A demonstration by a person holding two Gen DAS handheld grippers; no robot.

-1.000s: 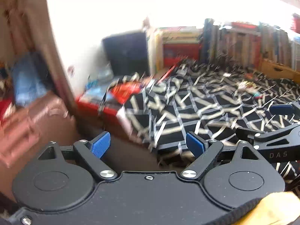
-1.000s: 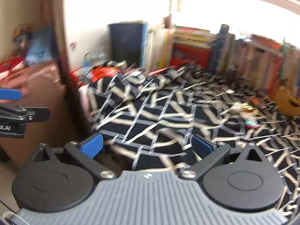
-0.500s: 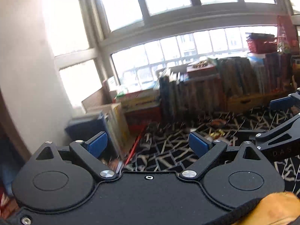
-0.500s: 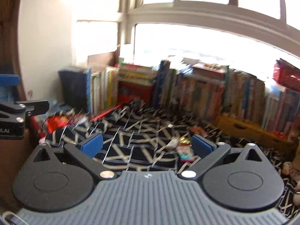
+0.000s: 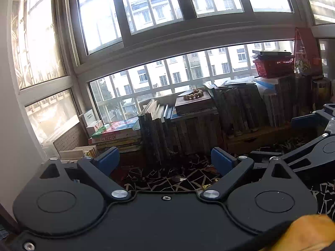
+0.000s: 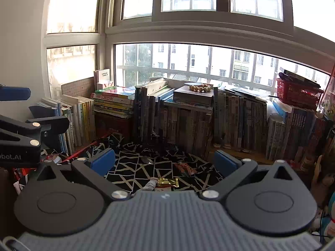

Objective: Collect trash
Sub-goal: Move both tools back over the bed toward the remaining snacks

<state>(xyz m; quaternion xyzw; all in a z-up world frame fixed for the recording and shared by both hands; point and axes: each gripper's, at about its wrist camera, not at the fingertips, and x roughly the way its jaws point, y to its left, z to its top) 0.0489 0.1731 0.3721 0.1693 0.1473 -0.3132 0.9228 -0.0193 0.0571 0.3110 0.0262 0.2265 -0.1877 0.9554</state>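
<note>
Several scraps of trash lie on a black cloth with pale lines [image 6: 134, 171]: a gold wrapper [image 6: 167, 181], a crumpled white piece [image 6: 149, 185], an orange-red wrapper [image 6: 185, 167] and a small silvery bit [image 6: 147, 160]. My right gripper [image 6: 164, 162] is open above the cloth, short of the scraps, with nothing between its blue fingertips. My left gripper [image 5: 165, 160] is also open and empty, and it points at the book row. The same patterned cloth [image 5: 167, 181] shows under it. Each gripper appears at the edge of the other's view.
Rows of upright books [image 6: 188, 123] and stacked books [image 6: 113, 100] line the window sill behind the cloth. A string of wooden beads [image 6: 200, 88] rests on a box. A red basket [image 6: 297, 93] sits at the right. A yellow sleeve [image 5: 303, 234] shows at the lower right.
Both grippers have tilted upward, so the views swung from the cloth and clutter up to the books and windows. Both stay open and empty.
</note>
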